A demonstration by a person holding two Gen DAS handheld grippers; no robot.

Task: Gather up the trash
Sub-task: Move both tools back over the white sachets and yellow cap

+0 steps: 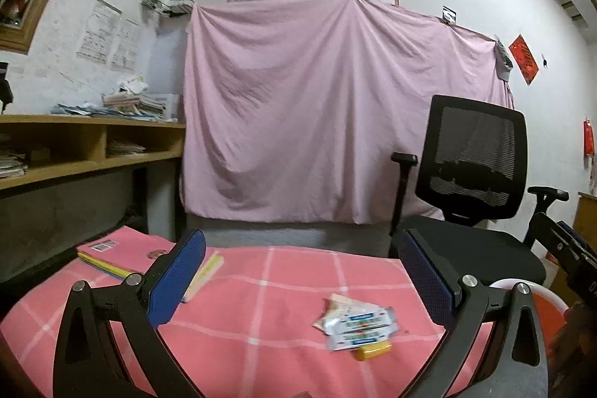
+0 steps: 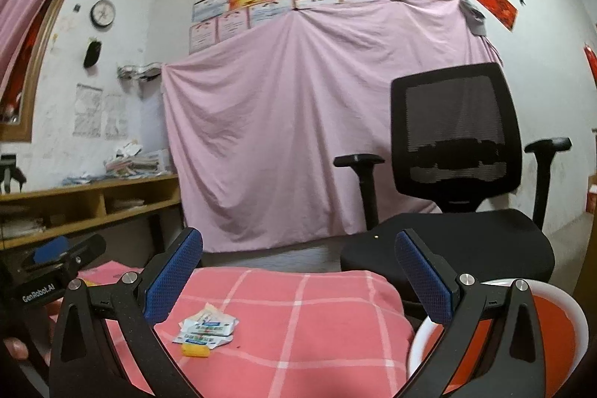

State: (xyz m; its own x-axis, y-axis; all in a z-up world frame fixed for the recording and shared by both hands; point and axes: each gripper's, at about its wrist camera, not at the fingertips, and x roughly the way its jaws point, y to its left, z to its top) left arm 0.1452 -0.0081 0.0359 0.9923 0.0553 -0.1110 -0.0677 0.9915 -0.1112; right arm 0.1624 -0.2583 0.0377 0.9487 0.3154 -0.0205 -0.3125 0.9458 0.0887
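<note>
— While both grippers hover above it, what fills the scene?
— A pink checked cloth (image 1: pixel 283 290) covers the table, with an orange bin (image 2: pixel 559 331) at its right edge.
— And the grippers?
— The left gripper (image 1: pixel 302 282) and right gripper (image 2: pixel 298 282) both stand wide open, holding nothing.
— The trash?
— Crumpled white wrappers (image 1: pixel 354 325) lie on the cloth, a small yellow piece (image 1: pixel 371 350) touching them.

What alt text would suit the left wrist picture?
An open left gripper hangs over a pink checked cloth with crumpled white wrappers and a yellow scrap. Behind stand a black office chair and a pink sheet.
</note>
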